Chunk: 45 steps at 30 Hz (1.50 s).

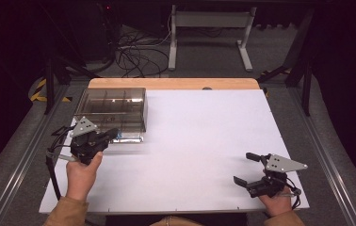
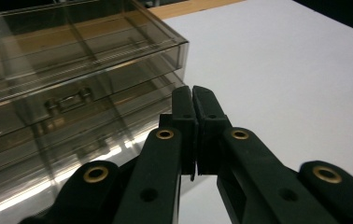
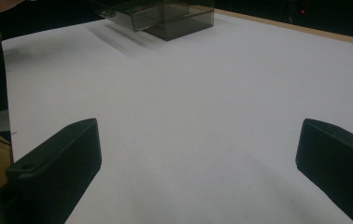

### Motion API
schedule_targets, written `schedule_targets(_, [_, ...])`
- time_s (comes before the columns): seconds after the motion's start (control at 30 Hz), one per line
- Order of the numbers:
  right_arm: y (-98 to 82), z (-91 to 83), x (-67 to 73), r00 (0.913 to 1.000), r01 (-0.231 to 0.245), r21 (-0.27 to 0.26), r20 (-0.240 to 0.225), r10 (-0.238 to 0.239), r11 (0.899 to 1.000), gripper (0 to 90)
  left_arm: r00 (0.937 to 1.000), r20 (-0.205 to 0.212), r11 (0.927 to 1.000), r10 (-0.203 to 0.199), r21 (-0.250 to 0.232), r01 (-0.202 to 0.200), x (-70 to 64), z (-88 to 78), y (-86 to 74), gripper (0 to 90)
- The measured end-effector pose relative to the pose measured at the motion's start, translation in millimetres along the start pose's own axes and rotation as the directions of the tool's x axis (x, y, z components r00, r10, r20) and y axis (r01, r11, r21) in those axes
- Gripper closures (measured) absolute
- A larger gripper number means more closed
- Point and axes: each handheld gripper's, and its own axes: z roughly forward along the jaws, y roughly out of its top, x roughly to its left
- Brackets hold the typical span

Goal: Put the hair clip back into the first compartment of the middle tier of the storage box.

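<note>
Broad white tabletop (image 1: 199, 141) with a light wooden strip along the far edge. At the far left corner, a smoky transparent plastic drawer box (image 1: 112, 108) with inner dividers, its lower drawer (image 2: 62, 135) slid out a little toward the near side. Left forearm in a tan sleeve reaching up from the near edge, left hand (image 1: 83, 172) wrapped around the black left gripper (image 2: 193, 100), jaws pressed together with nothing between, tips just beside the drawer's front corner. Right hand (image 1: 276, 201) resting low near the right near corner, right gripper (image 1: 247, 168) pointing left across bare tabletop, jaws spread wide, well apart from the box.
</note>
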Motion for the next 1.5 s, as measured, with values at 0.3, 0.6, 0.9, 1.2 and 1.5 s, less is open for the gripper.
schedule_targets(0.3, [0.0,0.2,0.0,1.0000,-0.003,-0.001,-0.004,0.003,1.000,0.8,0.9975,-0.063,0.9993,-0.034,0.012,0.034,19.6,-4.6,-7.7,88.1])
schedule_targets(0.6, [-0.1,1.0,0.0,1.0000,0.000,0.002,-0.003,0.000,1.000,0.9,0.9908,-0.103,0.9961,-0.088,-0.004,0.088,39.7,-9.5,-14.6,88.2])
schedule_targets(0.9, [-0.1,0.6,0.4,1.0000,0.001,0.004,-0.001,-0.001,1.000,0.8,0.9811,-0.162,0.9942,-0.107,-0.003,0.108,52.2,-10.2,-20.9,88.1])
schedule_targets(1.2, [-0.6,0.0,0.9,1.0000,0.002,0.007,0.001,-0.002,1.000,0.8,0.9728,-0.199,0.9927,-0.118,-0.001,0.120,60.4,-6.6,-24.2,88.1])
schedule_targets(1.5, [-1.0,0.0,1.0,1.0000,0.003,0.009,0.001,-0.003,1.000,0.8,0.9675,-0.216,0.9909,-0.131,0.003,0.135,65.5,-0.7,-24.1,88.1])
